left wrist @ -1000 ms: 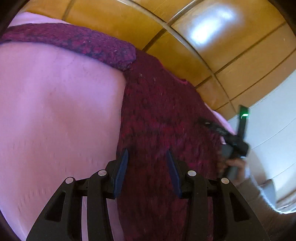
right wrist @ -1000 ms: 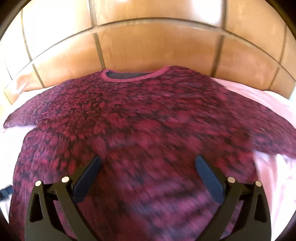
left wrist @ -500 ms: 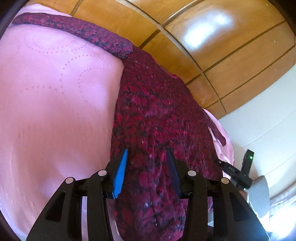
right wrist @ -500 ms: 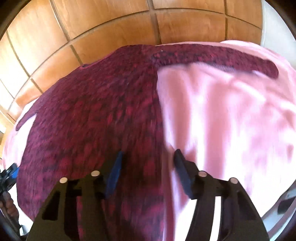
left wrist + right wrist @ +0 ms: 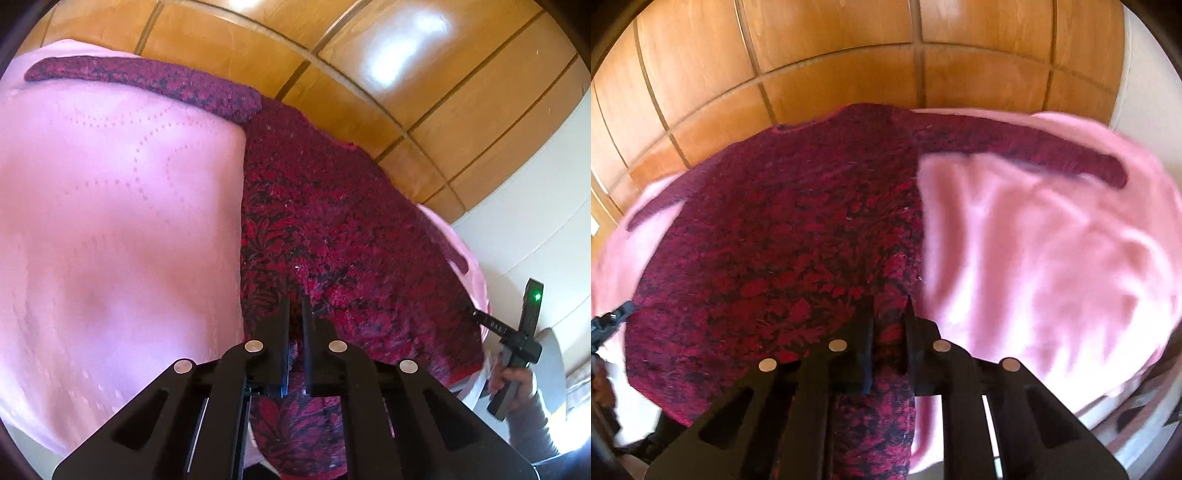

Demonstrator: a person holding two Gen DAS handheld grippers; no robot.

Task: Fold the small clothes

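Item one — the sweater [image 5: 798,236], a dark red and black knit with a leaf-like pattern. We find it spread flat on the pink bedspread [image 5: 1045,258], its neckline toward the wooden panelled wall [image 5: 831,66] and its hem at the near edge of the bedspread. In the right wrist view one sleeve runs out along the far side of the bedspread, to the right of the body; the other sleeve shows only as a short end at the left edge of the body. In the left wrist view the sweater [image 5: 332,229] fills the right half of the bedspread [image 5: 110,240], with a sleeve lying along the wall side.

Item two — the left gripper [image 5: 294,314]. We see its fingers nearly together, pinching a raised fold of knit at the hem near the sweater's left side edge.

Item three, the right gripper [image 5: 889,310]. Its fingers are drawn in on a ridge of the hem beside the sweater's right side edge, with fabric bunched between them. The same gripper [image 5: 517,332] appears in the left wrist view at the far corner of the hem, held in a hand [image 5: 511,380]; from there we cannot tell how its fingers stand.
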